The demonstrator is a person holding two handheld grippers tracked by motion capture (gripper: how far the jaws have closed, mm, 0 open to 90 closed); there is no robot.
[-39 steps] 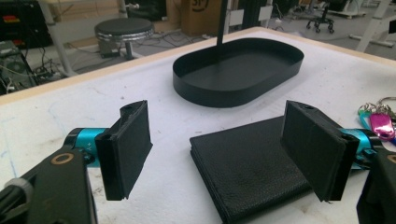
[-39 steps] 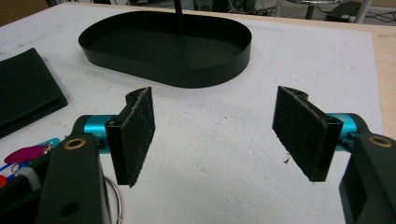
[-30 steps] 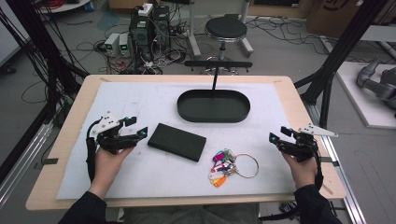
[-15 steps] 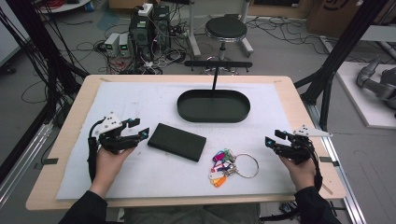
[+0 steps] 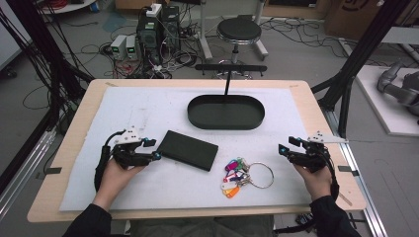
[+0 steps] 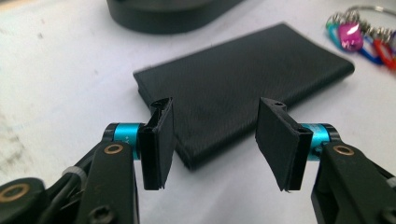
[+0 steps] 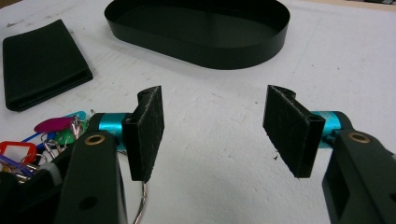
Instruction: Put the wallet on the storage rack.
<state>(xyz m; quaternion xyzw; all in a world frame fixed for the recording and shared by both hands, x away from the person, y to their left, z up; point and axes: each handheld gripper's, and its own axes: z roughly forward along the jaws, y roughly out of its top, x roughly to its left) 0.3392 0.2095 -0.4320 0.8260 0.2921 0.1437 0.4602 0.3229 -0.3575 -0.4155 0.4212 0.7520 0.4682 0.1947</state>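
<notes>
Black wallet point(image 5: 188, 149) closed, flat mid-mat, angled. Key ring with coloured tags point(image 5: 243, 175) just right of it. Empty black oval tray point(image 5: 226, 111) behind both.

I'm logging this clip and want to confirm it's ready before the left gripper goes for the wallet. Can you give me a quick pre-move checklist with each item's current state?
1. left gripper jaws open: ok, a wide gap shows in the left gripper view.
2. Jaws lined up on the black wallet: ok, its near end lies between them.
3. Wallet free of other things: ok, it lies flat, apart from the key ring and the black oval tray.
4. right gripper out of the way: ok, open, near the table's right edge.
5. Tray empty: ok.
6. Wallet's grip on the white mat: cannot tell.
</notes>
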